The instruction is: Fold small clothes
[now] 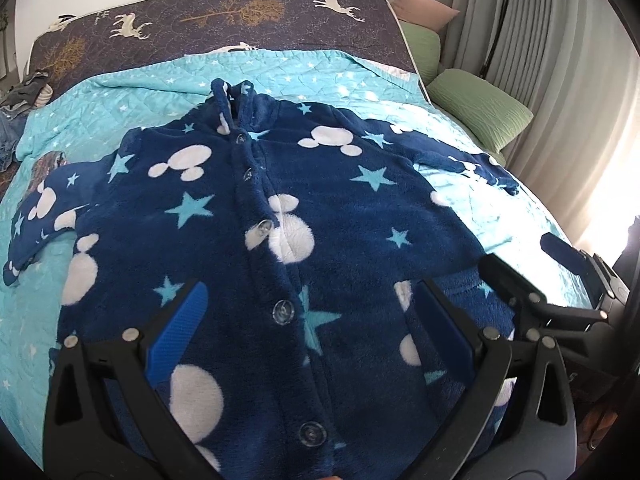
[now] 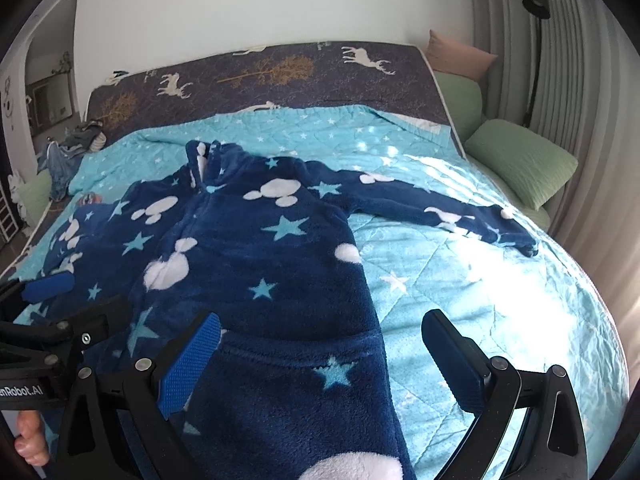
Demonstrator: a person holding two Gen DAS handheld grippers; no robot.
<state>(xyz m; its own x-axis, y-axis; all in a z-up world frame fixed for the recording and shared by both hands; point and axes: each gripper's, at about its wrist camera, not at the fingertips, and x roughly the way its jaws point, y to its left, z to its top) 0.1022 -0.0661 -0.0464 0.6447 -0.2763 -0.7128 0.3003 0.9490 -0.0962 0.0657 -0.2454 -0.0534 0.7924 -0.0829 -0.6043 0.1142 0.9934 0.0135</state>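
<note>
Both grippers hang spread wide and hold nothing. From my left gripper [image 1: 308, 328], I look down on the near middle of the garment; from my right gripper [image 2: 320, 354], I straddle its near right edge, one finger over fleece, the other over bare quilt.

A small navy fleece jacket [image 1: 280, 208] lies face up and buttoned on a turquoise star-print quilt [image 2: 500, 280], collar [image 1: 232, 94] far from me, hem nearest. White round-eared shapes and pale blue stars cover it. A row of clear buttons [image 1: 284, 312] runs down the front. Its right sleeve [image 2: 440, 204] stretches out flat to the right; its left sleeve [image 1: 40, 208] trails off to the left, slightly bunched.

I judge the fleece thick, soft, light and floppy, not slippery; it should grip well but sag when lifted. Good holds look to be the cuffs or shoulder seams, pinching one layer's edge.

Beyond the quilt a dark deer-print sheet [image 1: 240, 20] covers the far end of the bed, with green pillows [image 1: 480, 108] at far right and a clothes heap [image 2: 76, 148] at far left.
</note>
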